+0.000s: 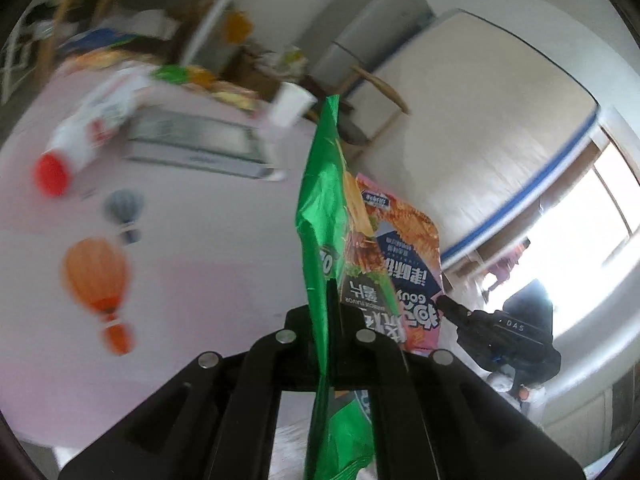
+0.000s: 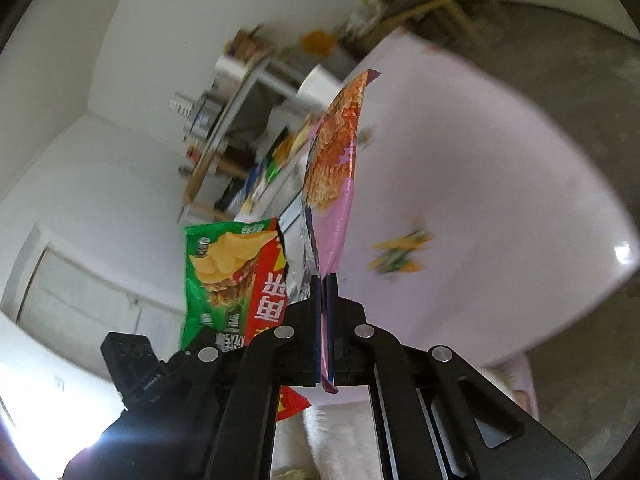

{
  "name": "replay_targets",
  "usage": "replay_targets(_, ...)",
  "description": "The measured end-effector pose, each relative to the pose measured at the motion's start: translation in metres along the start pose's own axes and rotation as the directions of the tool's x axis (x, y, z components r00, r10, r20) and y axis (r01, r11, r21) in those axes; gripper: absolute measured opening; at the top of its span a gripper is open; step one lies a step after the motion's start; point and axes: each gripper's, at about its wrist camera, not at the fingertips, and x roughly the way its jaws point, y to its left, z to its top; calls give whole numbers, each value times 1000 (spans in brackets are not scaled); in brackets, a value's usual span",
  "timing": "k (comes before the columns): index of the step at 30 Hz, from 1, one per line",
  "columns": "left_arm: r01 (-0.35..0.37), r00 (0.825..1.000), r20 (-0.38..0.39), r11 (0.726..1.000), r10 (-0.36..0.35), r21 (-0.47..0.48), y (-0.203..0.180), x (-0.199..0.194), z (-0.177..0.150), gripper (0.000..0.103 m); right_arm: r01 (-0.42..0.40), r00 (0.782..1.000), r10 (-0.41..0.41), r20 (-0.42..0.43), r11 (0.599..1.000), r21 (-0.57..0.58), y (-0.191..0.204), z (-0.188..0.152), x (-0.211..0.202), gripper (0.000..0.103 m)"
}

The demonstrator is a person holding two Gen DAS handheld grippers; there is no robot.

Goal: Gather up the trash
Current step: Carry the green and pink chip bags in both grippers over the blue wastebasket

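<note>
My left gripper (image 1: 332,300) is shut on a green crisp bag (image 1: 324,216), which stands edge-on above the jaws over the pink tablecloth. My right gripper (image 2: 323,280) is shut on a pink and orange snack bag (image 2: 336,168), also held edge-on. In the left wrist view the pink snack bag (image 1: 404,256) hangs just right of the green one, with the right gripper (image 1: 442,301) pinching its lower edge. From the right wrist camera, the green crisp bag (image 2: 224,272) and the left gripper's body show at lower left.
On the pink tablecloth (image 1: 192,240) lie a white bottle with a red cap (image 1: 80,144), a flat grey box (image 1: 196,144) and a white cup (image 1: 292,104). Clutter lines the table's far edge. A fridge (image 1: 372,28) and a bright window (image 1: 600,224) stand behind.
</note>
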Motion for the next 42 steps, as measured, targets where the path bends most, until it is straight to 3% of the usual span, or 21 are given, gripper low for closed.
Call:
replay_targets(7,110,989,-116,976,-89,190,-102,80,13,1,25,977,-51,209,992,127,-61,-2,-80,1)
replay_targets(14,248,949,-268,913,-163,324,-213,180,0,1,72,921,-174,348,955,288,-139,-10,-149,1)
replay_targets(21,347,861,-479,886,-172,307,-295,308,-41,1,62,889,-271,370,871,488,-242,-16,-173,1)
replay_targets(27,354,785,-605,897,-133,263,-336,421,-85,1,5,877,-298,377,790,613,-334,-15,-187,1)
replay_targets(29,334,772,-626,908,-110,252,-341,454,-97,1,-5,868,-317,381,763,647,-355,-17,-188,1)
replay_targets(31,311,775,-624,920,-99,240,-344,482,-107,3,-22,861,-331,386,735,678,-377,-8,-185,1)
replay_targets(33,251,784,-619,935,-43,252,-344,509,-117,19,-33,857,-342,385,710,703,-401,-2,-185,6)
replay_targets(34,218,790,-613,944,-22,247,-343,522,-123,41,-31,858,-350,377,697,717,-418,1,-181,9)
replay_targets(35,196,796,-605,951,-13,238,-339,528,-126,56,-14,859,-369,356,677,736,-429,2,-177,12)
replay_targets(37,138,802,-597,964,25,226,-326,542,-134,59,26,853,-418,311,630,776,-448,2,-172,34)
replay_targets(40,118,782,-622,976,23,185,-311,544,-141,60,72,840,-472,267,585,808,-461,-7,-169,37)
replay_targets(42,129,787,-617,973,16,190,-309,538,-142,60,74,832,-483,274,586,807,-459,-14,-171,42)
